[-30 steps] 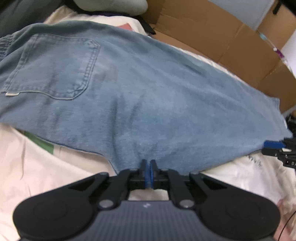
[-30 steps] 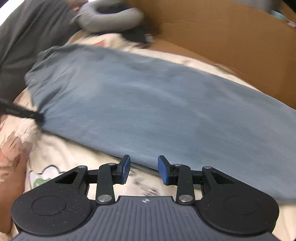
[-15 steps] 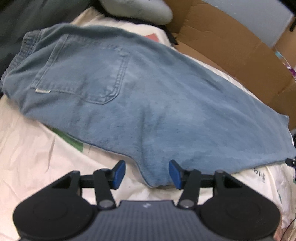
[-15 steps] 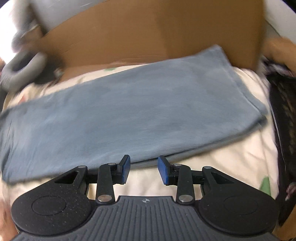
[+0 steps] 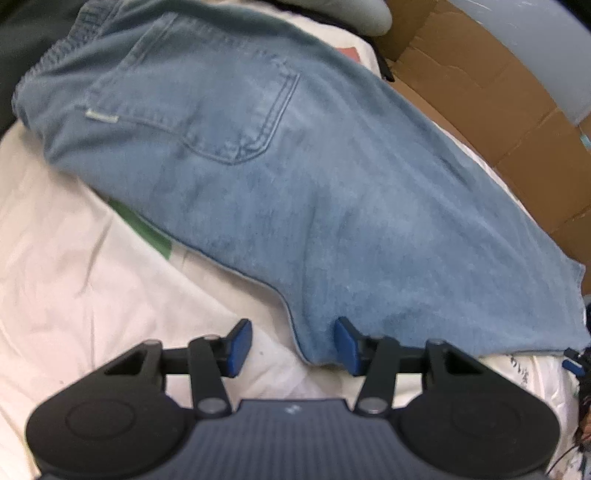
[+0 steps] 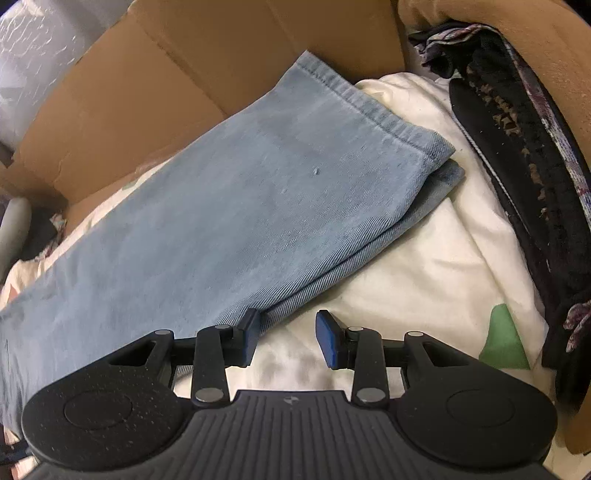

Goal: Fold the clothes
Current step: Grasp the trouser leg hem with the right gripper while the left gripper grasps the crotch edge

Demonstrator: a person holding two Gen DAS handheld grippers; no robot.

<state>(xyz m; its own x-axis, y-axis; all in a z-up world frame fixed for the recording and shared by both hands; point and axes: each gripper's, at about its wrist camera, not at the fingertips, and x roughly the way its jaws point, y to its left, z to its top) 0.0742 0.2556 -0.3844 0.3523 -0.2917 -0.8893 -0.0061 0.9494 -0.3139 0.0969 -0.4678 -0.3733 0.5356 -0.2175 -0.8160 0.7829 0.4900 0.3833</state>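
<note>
Light blue jeans [image 5: 295, 177] lie flat on a cream sheet, folded lengthwise, back pocket [image 5: 207, 99] and waistband at the upper left of the left wrist view. My left gripper [image 5: 293, 345] stands open at the near edge of the crotch corner, which reaches between its blue pads. In the right wrist view the jeans [image 6: 229, 206] end in stacked leg hems [image 6: 424, 147] at the upper right. My right gripper [image 6: 288, 338] is open just off the near leg edge, its left pad touching the denim, nothing held.
Brown cardboard [image 5: 498, 96] stands behind the jeans, also cardboard [image 6: 147, 88] in the right view. A dark patterned garment [image 6: 524, 155] lies along the right side. A grey cushion [image 5: 354, 11] sits at the far end. The cream sheet [image 6: 424, 266] has green patches [image 6: 504, 339].
My left gripper opened and let go of the denim edge, then drew back slightly. My right gripper swung along the jeans toward the leg hems, staying open.
</note>
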